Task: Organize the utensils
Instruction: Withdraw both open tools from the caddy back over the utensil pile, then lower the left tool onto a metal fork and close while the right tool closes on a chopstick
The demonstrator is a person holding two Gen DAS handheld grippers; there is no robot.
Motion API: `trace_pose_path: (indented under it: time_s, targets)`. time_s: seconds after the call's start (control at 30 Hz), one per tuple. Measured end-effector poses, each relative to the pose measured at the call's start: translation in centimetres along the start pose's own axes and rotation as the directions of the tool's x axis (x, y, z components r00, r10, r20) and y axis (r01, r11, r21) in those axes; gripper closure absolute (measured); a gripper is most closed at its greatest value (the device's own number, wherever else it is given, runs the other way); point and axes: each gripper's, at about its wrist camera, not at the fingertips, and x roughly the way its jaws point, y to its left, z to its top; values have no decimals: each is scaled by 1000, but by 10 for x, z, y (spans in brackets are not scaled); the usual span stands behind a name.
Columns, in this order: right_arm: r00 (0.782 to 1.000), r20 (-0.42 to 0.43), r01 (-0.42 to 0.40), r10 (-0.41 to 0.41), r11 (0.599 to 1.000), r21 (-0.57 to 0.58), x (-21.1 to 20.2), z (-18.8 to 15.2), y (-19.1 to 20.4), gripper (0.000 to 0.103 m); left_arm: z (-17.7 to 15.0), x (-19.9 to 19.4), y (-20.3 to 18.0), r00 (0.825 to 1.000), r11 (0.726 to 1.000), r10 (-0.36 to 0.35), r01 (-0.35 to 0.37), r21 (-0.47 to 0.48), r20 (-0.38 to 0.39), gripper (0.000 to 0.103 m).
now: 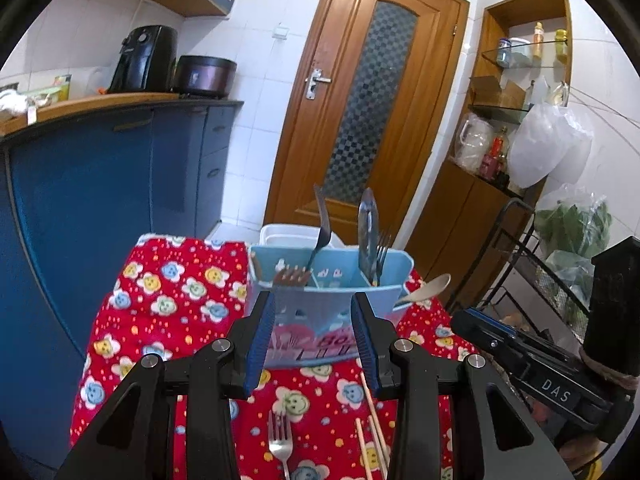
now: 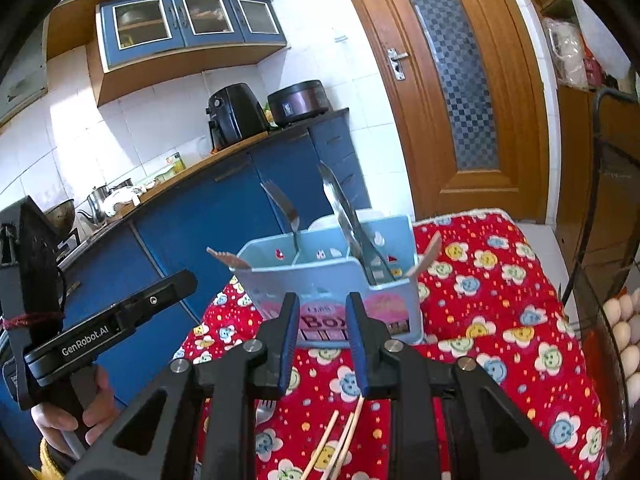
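A light blue utensil caddy [image 1: 320, 316] stands on the red flowered cloth [image 1: 160, 320], holding a spatula, a metal spoon [image 1: 367, 232] and forks. It also shows in the right wrist view [image 2: 340, 280]. A loose fork [image 1: 280, 440] and wooden chopsticks [image 1: 374, 428] lie on the cloth in front of it. My left gripper [image 1: 314, 308] is open and empty, just before the caddy. My right gripper [image 2: 322, 308] is open and empty, above the chopsticks [image 2: 340, 440]. A pale spoon [image 1: 428, 288] leans at the caddy's right side.
Blue kitchen cabinets [image 1: 100, 184] stand left of the table, with an air fryer [image 1: 146, 58] and a pot on top. A wooden door [image 1: 372, 92] is behind. A black wire rack [image 1: 552, 272] with greens stands at the right. Eggs [image 2: 624, 336] sit at the right edge.
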Motion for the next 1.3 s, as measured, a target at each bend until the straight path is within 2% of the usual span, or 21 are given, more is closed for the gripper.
trace_pose_path:
  time_s: [0.37,0.8,1.3]
  targets:
    - [993,-112,45,-41,998,38,17,-34,-16,76,-35,15,10,994,999,24,-27,-31,-102,63]
    - [972,-231,61,-45,996,64,39,-67,-26,76,-69,36,21,971,996,51,-65,-53,-235,63]
    - [942,-335,77,-18,984,164,81,-81,-42,76,-95,49,32,950,992,67,-97,-83,-306,63]
